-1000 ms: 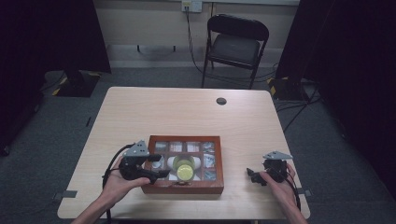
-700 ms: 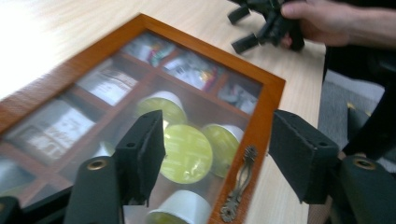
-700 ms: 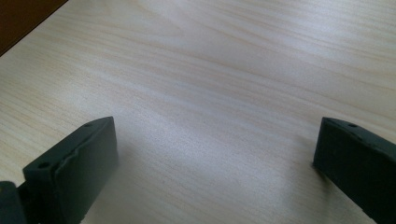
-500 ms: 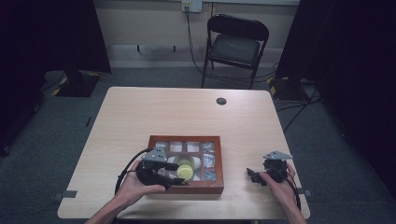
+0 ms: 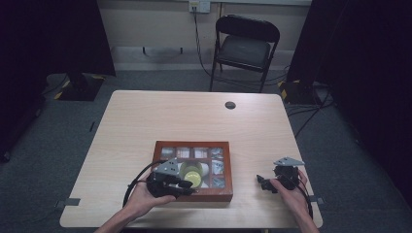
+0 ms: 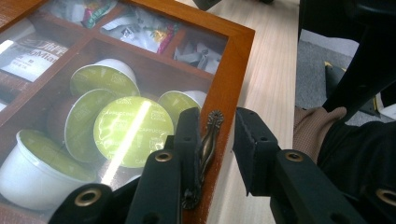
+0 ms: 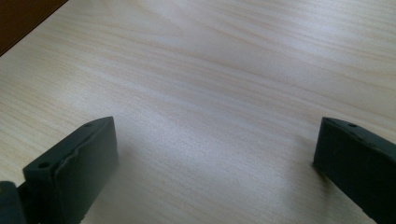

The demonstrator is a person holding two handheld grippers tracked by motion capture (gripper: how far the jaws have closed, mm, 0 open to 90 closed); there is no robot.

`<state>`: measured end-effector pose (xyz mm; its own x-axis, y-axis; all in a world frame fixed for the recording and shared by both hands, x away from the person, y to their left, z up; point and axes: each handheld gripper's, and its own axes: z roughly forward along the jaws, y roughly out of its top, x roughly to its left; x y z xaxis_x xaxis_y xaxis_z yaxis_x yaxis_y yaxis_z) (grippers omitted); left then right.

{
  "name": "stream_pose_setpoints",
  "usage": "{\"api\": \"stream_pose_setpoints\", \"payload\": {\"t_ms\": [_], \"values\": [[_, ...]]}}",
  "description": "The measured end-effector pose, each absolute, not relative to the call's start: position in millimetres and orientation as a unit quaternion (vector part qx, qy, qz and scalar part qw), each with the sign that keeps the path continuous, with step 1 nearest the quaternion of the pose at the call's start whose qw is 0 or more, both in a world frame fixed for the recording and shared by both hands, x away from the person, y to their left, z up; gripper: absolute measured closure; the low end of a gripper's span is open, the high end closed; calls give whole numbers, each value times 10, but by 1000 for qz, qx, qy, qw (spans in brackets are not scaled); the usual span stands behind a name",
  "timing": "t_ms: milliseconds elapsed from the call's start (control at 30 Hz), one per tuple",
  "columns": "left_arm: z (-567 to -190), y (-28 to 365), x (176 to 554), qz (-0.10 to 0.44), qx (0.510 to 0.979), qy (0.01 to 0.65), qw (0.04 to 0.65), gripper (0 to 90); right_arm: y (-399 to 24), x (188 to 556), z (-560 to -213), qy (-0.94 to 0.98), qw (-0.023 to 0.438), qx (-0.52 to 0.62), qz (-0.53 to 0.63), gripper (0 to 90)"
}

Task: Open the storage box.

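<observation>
The left gripper (image 5: 187,184) sits at the near front edge of the wooden box (image 5: 163,145) on the tabletop (image 5: 194,114), and its fingers (image 6: 187,140) have just been closing around the small brass handle (image 6: 208,140) fixed to the box's front rim. In the left gripper view one finger lies against the handle on the lid side, while the other finger stands just beside it on the outer side with a narrow gap showing (so the handle is between them but not yet pinched from both sides). Just past the fingers, under the glass lid, lie several green-topped coffee capsules (image 6: 126,128), crowded in one large compartment; farther from the fingers, smaller compartments hold paper sachets (image 6: 140,28). In the high view the person's left hand (image 5: 145,194) wraps the gripper body, and its cable loops on the tabletop beside it. The right gripper (image 5: 265,183) rests well apart from the box, near the front right corner of the tabletop, held in the right hand (image 5: 291,191). Its fingers (image 7: 74,163) stand wide and released, with bare wood grain between them and a corner of the box at the far upper edge of the right gripper view. A black folding chair (image 5: 245,43) stands beyond the far side of the tabletop.
</observation>
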<state>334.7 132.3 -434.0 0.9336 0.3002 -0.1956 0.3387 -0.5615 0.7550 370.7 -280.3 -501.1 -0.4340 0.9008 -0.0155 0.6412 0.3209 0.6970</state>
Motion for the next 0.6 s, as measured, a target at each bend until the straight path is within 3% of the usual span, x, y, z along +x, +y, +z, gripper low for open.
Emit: {"api": "stream_pose_setpoints", "payload": {"t_ms": [600], "values": [[-4394,1295,3279,27,891,158,424,793,-2803,3707,-5011,786,206,490,315,0]]}}
